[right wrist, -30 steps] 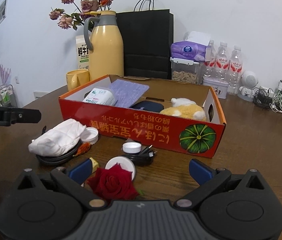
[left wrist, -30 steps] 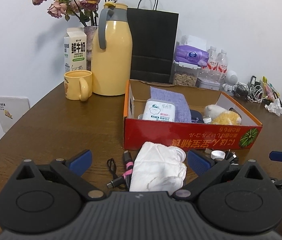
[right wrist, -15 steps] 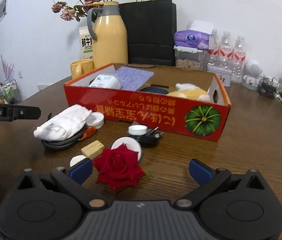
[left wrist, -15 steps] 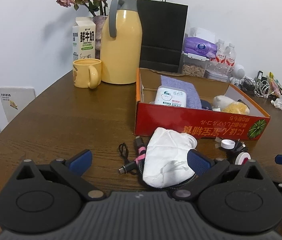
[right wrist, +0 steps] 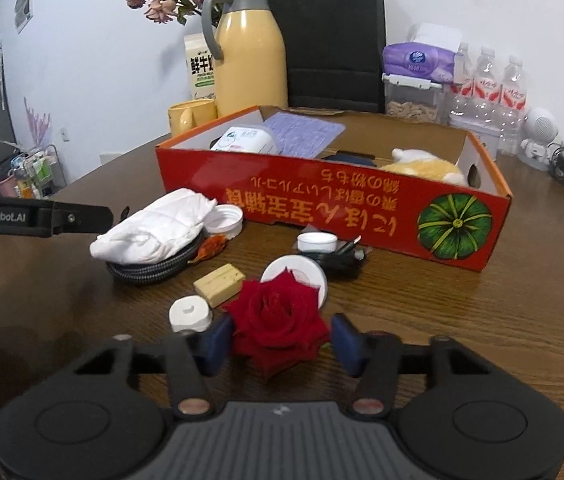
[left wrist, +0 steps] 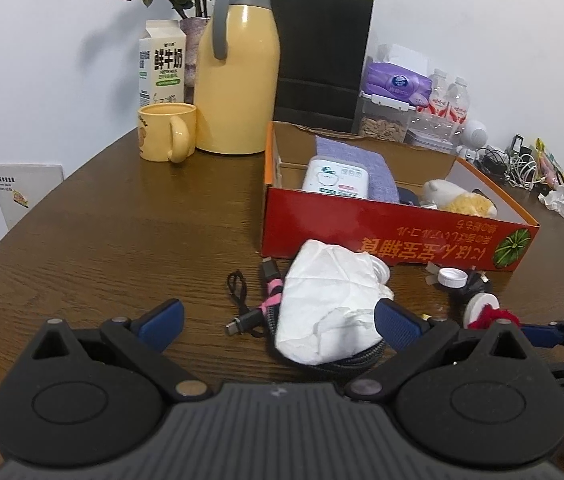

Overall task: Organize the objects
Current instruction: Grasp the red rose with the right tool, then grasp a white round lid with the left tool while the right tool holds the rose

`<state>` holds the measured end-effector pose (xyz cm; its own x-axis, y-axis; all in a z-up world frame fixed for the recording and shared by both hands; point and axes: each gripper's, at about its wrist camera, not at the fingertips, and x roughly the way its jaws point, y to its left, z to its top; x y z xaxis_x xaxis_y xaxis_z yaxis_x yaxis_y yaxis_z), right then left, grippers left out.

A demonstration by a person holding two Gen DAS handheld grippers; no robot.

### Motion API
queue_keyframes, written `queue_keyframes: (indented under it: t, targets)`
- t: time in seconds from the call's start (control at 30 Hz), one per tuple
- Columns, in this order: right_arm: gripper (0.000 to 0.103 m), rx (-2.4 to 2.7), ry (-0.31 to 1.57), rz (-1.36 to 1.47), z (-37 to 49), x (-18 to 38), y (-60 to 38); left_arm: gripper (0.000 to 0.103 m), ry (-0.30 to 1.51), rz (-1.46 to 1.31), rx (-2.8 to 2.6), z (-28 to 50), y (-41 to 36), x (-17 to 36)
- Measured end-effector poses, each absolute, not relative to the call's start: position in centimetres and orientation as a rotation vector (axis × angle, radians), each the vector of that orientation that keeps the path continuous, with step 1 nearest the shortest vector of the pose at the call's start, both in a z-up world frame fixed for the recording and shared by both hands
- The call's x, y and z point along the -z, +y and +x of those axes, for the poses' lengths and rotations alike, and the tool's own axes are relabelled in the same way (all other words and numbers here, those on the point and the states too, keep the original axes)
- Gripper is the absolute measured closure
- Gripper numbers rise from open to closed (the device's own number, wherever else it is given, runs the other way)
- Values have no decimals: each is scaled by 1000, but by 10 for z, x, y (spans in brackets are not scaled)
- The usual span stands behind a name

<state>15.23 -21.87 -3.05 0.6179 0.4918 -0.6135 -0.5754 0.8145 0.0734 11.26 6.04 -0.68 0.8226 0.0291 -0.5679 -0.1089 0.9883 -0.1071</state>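
A red rose [right wrist: 278, 312] lies on the brown table [right wrist: 441, 320] in front of an open red cardboard box [right wrist: 321, 208]. My right gripper [right wrist: 282, 336] straddles the rose and its jaws are closing; the left pad is at the petals, while a sliver of gap shows at the right pad. My left gripper [left wrist: 278, 316] stands wide open over a white face mask [left wrist: 329, 304] that lies on a coiled braided cable [left wrist: 345, 360]; its right finger is beside the mask. The box holds a white packet [left wrist: 335, 178], a purple cloth and a plush toy.
Near the rose lie a yellow block [right wrist: 220, 284], several white caps [right wrist: 190, 314] and a black plug [right wrist: 341, 262]. A yellow mug [left wrist: 166, 132], yellow flask [left wrist: 238, 80], milk carton, black bag and water bottles stand behind the box. The left gripper's finger [right wrist: 42, 220] reaches in from the left.
The right jaws have come in from wide open to either side of the rose, which now sits between them. The left gripper stays open, drawn back slightly from the mask.
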Motion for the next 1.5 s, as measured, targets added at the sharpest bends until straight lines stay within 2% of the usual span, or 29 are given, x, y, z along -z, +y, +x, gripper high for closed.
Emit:
queue_keyframes:
  t: [0.03,0.1,0.27,0.33,0.6,0.7,1.2,1.27,1.37,1.43,1.5]
  targets:
    - [63,-621,660,-134,152,31,-219,0,600,-136,-65,113,58,7]
    - [66,-633,646,-132,149,29,-220,0,601,-132,-39,115,51,6]
    - [70,-679,622,-162,146,27,-224,0,595,-127,76,119,29,6]
    - [70,-713,613,-175,145,26,-227,3,598,-129,123,121,21,6]
    - [70,-810,594,-233,141,25,-231,58,658,-158,320,140,-4,14]
    - [70,-833,589,-237,140,26,-233,70,698,-168,353,149,-12,20]
    - [70,-921,577,-336,151,26,-246,74,739,-215,382,166,-22,20]
    - [70,-934,575,-345,153,25,-246,79,738,-186,385,166,-26,19]
    - [70,-946,573,-339,157,27,-248,98,749,-130,385,170,-36,19]
    - [71,-958,569,-331,157,27,-249,102,760,-74,360,172,-44,23]
    - [72,-979,561,-326,155,27,-250,102,791,-44,344,176,-52,33]
